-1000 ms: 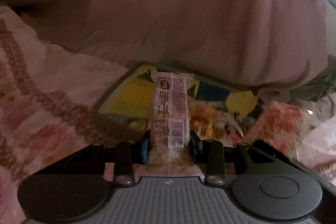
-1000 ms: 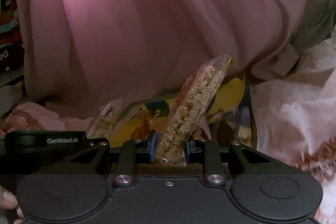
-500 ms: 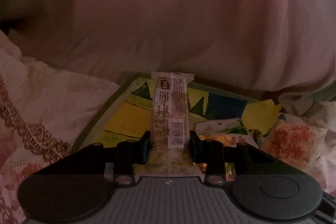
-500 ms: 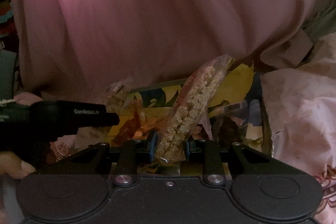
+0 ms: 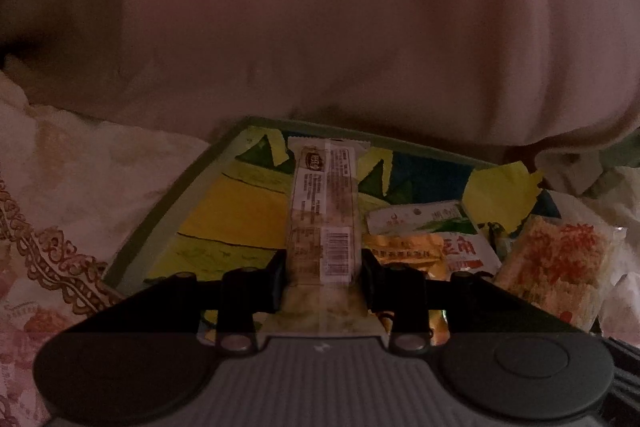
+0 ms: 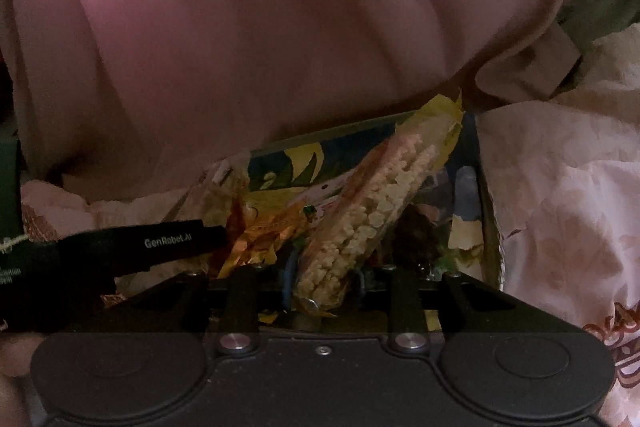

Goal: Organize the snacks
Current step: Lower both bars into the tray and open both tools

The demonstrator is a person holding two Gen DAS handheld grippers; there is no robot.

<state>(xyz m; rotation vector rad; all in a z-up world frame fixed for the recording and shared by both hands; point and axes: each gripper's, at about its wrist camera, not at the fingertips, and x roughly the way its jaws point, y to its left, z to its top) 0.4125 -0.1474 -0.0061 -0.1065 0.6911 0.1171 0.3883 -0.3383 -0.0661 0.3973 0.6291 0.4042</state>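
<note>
Both grippers have moved closer over the tray (image 5: 168,223). Left gripper (image 5: 322,267) pinches a barcoded snack bar (image 5: 322,211); right gripper (image 6: 324,279) pinches a puffed-snack bag (image 6: 372,211). "GenRobot.AI" reads at nine o'clock.

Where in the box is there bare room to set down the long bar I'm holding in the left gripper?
The left half of the box is free: the yellow floor between its left wall and the held bar. The right half is crowded: the white-green packet, the orange packet and the red-and-white cracker pack lie bunched there. The right gripper also brings a clear bag of puffs there.

Tray (image 5: 160,223) near edge hidden behind left tool (image 5: 323,267)
</note>
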